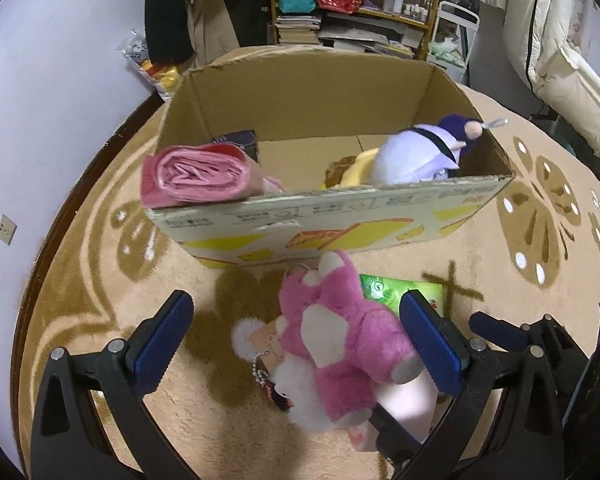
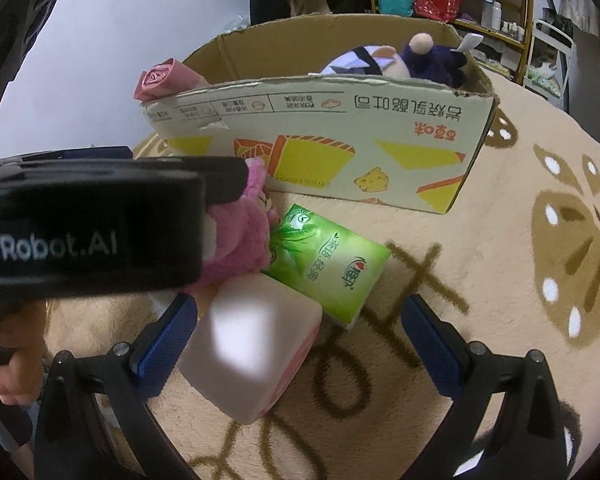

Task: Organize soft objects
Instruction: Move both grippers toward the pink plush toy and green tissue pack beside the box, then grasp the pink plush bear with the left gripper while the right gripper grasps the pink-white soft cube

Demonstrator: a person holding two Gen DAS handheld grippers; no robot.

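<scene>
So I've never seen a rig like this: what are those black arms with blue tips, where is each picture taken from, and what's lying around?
They are two hand-held grippers, each with a camera looking along its fingers. One picture looks from the left gripper, the other from the right gripper. Both are open and hold nothing. On the carpet lie a pink plush toy, a green tissue pack and a pale pink block, in front of a cardboard box. In the box are a pink roll and a white and purple doll. The left gripper straddles the plush toy; the right one's left finger is beside the block.
</scene>
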